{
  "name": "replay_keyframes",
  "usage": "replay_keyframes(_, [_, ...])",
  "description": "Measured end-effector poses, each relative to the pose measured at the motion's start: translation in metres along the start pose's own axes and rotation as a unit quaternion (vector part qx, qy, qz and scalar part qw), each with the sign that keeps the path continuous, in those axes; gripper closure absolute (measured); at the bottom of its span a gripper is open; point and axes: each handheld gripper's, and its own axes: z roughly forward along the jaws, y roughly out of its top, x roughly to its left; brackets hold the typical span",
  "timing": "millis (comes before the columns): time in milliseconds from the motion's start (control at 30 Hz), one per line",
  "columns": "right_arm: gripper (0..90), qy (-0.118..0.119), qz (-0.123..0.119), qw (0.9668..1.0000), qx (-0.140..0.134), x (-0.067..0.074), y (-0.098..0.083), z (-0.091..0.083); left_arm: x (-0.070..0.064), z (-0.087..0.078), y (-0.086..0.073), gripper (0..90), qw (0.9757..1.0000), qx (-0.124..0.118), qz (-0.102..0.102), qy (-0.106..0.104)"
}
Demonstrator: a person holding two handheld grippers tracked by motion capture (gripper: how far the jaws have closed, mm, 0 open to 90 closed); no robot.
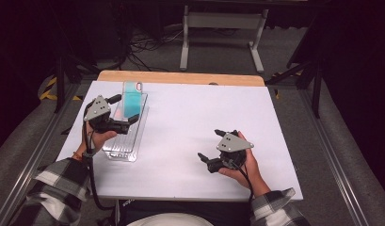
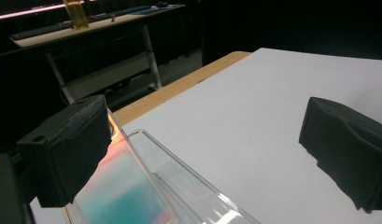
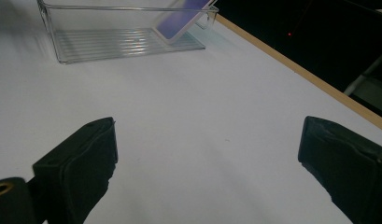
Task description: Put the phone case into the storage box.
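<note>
- The right gripper is held low over the near right of the white worktop, its jaws spread wide with nothing between them.
- Well apart from it, at the left, the left gripper is held at the clear tray, jaws also wide; no grip is seen.
- The teal phone case is propped in the far end of the tray, tilted, its long axis running near to far; the left gripper is much the nearer.
- In the left gripper view, one pad is shown just beside the case's face; contact cannot be told.
- In the right gripper view, the case is seen leaning on the tray's far wall.
</note>
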Motion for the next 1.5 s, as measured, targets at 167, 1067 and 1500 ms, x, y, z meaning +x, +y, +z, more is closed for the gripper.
replay_keyframes(167, [5.1, 0.0, -0.003, 1.0, 0.001, 0.0, 0.0, 0.0, -0.006, -0.002, 0.002, 2.8, 0.9999, -0.002, 0.008, -0.008])
replay_keyframes(1067, [5.1, -0.003, -0.002, 1.0, 0.002, -0.001, -0.001, 0.0, -0.027, -0.006, 0.008, 2.7, 0.9991, -0.006, 0.022, -0.035])
replay_keyframes(1500, [5.1, -0.004, -0.002, 1.0, 0.002, -0.001, -0.001, 0.0, -0.036, -0.006, 0.01, 2.4, 0.9986, -0.011, 0.023, -0.046])
